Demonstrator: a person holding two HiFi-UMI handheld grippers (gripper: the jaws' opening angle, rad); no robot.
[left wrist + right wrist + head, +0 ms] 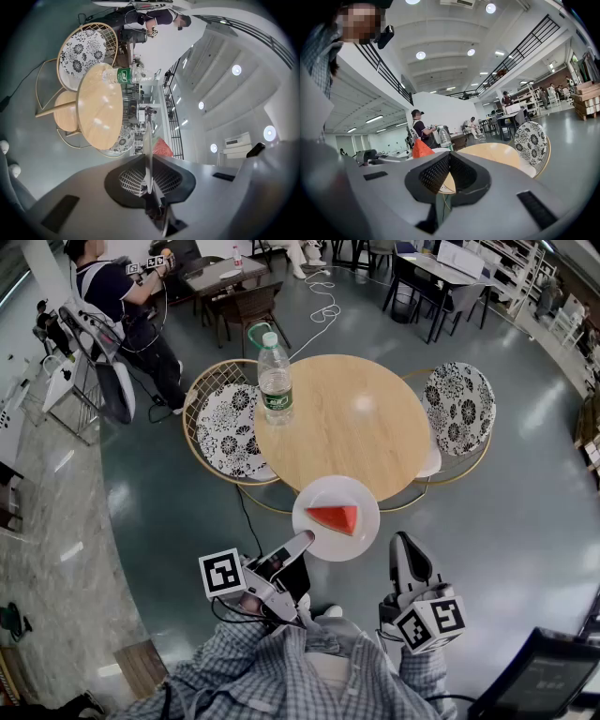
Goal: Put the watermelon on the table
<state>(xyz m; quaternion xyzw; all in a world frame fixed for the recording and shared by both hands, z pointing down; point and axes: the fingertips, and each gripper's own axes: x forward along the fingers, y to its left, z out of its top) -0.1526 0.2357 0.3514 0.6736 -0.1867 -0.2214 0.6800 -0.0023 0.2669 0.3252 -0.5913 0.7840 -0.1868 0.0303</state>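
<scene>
A wide hall with a grey floor surrounds a round wooden table (356, 418). A chair with a flowered cushion stands at the table's left (225, 432) and another at its right (459, 409). A clear water bottle (275, 381) with a green label stands upright near the table's left edge. Far off at the left a person (122, 296) stands by other furniture.

The watermelon (335, 517), a red wedge, lies on a white plate (319, 498) at the near edge of the table. The plate's far rim overlaps the tabletop in the head view, and it cannot be told whether it rests on the wood. The left tongs (302, 540) are clenched on the plate's near-left rim. In the left gripper view the plate shows edge-on between the pads, with the wedge just beyond.

The right tongs (401, 545) sit just right of the plate and apart from it. Their two halves are pressed together with nothing between them.
</scene>
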